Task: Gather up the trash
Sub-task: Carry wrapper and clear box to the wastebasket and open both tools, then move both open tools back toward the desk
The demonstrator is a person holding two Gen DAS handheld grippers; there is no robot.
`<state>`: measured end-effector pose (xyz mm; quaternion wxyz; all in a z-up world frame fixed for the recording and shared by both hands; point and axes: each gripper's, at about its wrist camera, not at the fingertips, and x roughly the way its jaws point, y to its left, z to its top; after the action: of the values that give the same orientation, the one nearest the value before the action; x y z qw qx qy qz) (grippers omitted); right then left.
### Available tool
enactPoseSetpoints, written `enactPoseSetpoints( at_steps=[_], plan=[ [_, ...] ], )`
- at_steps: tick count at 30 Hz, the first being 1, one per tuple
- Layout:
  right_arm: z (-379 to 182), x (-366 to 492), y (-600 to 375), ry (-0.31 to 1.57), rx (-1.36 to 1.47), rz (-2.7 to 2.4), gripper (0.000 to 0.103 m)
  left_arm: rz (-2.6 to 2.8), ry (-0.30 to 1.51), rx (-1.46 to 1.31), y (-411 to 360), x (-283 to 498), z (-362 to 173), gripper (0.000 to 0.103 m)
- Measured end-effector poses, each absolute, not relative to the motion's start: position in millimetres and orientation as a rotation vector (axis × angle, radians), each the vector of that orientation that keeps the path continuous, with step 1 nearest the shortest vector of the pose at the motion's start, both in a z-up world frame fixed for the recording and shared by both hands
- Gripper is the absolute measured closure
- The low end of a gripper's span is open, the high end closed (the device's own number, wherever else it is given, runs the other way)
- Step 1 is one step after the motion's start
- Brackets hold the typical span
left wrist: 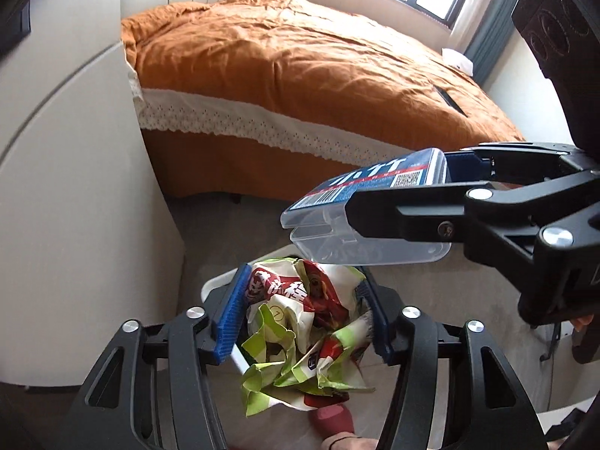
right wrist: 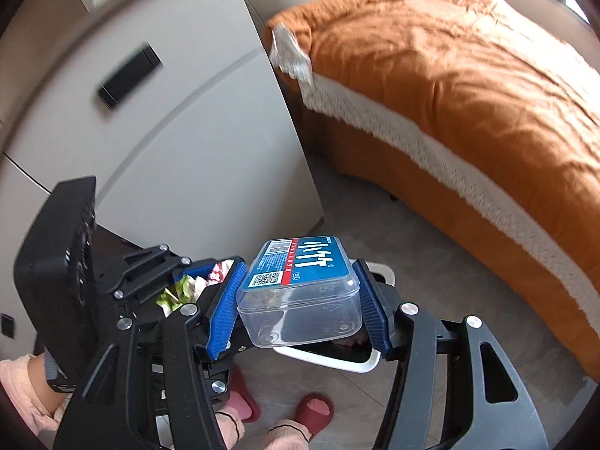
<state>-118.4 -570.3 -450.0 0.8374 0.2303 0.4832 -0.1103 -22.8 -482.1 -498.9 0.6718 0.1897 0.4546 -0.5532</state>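
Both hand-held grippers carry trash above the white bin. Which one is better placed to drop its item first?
Probably the left hand-held gripper: its crumpled snack wrapper hangs right over the white bin. The right hand-held gripper holds the clear plastic box higher, near the bin's far rim.

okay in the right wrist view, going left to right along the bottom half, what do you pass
left gripper holding the crumpled wrapper → clear plastic box with a blue label, clamped in the right gripper → white trash bin rim → orange bed
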Motion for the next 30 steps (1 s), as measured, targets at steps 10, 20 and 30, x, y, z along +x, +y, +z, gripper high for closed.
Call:
enactPoseSetpoints(
  at_steps=[10, 20, 30],
  plan=[
    [-544, -123, -580, 1.08, 0.566, -0.26, 0.004, -1.208, 1.087, 0.429, -482, -19, -569, 0.005],
    [-483, -110, -573, 1.046, 0.535, -0.255, 0.004, -1.164, 1.05, 0.372, -462, -1, -499, 0.005],
    [-361, -104, -561, 0.915, 0.482, -0.285, 0.004, -1.159, 0.939, 0.291, -436, 7, -375, 0.005]
  ],
)
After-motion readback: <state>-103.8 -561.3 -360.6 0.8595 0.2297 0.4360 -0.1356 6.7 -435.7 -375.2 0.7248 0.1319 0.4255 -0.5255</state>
